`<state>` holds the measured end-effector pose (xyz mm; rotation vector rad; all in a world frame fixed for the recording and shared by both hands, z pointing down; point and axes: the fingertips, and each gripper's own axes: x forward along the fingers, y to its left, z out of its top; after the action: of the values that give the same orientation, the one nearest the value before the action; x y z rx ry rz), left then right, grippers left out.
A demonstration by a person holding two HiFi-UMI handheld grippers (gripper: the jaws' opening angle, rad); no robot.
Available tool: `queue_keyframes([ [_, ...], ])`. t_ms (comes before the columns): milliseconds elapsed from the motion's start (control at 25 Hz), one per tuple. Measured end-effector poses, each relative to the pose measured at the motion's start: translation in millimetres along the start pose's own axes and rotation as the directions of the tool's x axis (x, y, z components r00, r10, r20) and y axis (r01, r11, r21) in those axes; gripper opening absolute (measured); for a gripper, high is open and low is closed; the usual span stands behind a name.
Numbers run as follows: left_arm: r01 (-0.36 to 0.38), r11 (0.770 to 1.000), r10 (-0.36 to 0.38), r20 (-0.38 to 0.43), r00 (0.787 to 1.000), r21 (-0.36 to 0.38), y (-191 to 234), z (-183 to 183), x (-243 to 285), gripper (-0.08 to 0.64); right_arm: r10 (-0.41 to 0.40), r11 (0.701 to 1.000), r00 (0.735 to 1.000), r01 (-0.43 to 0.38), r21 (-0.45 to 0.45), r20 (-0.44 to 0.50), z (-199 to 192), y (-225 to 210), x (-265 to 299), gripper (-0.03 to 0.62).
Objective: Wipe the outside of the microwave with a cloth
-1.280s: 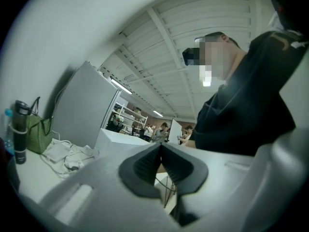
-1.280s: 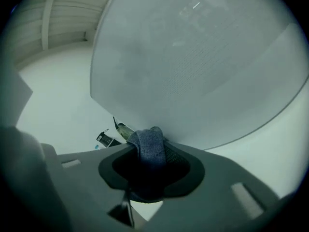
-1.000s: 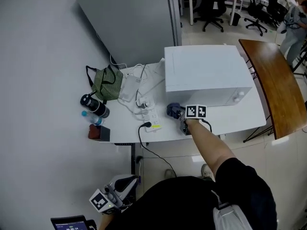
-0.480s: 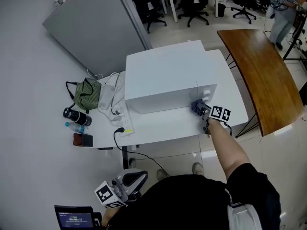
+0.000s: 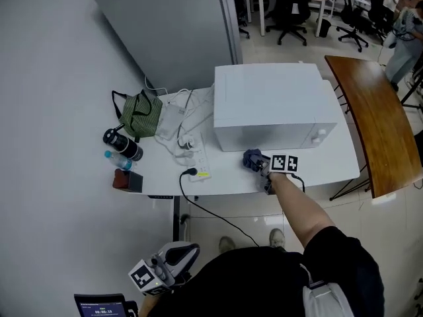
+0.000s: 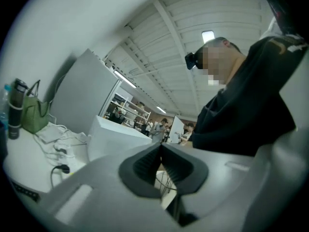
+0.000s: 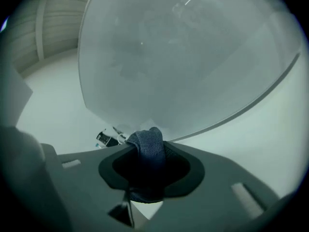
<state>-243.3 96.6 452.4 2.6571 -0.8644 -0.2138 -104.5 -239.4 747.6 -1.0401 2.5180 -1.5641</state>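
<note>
The white microwave (image 5: 271, 101) stands on the white table (image 5: 165, 170), its front face toward me. My right gripper (image 5: 260, 164) is shut on a dark blue cloth (image 5: 252, 158) and holds it against the lower middle of that front. In the right gripper view the cloth (image 7: 147, 151) bulges between the jaws, close under the microwave's glossy front (image 7: 178, 57). My left gripper (image 5: 155, 274) hangs low beside my body, well below the table's edge. Its jaws meet with nothing between them in the left gripper view (image 6: 161, 164).
Left of the microwave lie a power strip with cables (image 5: 192, 152), a green bag (image 5: 139, 114), a dark flask (image 5: 122, 145), a water bottle (image 5: 114, 157) and a small red-brown box (image 5: 125, 180). A brown wooden table (image 5: 373, 124) stands to the right, a grey partition (image 5: 172, 32) behind.
My right gripper has carried the cloth leftward along the microwave's front, from near the knobs at the right end back toward the middle. The left gripper stays low.
</note>
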Motion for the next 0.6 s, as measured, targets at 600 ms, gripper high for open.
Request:
queue_keyframes([
  [600, -0.116, 0.993, 0.116, -0.014, 0.993, -0.032, 30.9, -0.9, -45.7, 0.005, -0.145, 0.984, 0.987, 0.151, 0.091, -0.069, -14.9, -24.6, 65.9, 0.123],
])
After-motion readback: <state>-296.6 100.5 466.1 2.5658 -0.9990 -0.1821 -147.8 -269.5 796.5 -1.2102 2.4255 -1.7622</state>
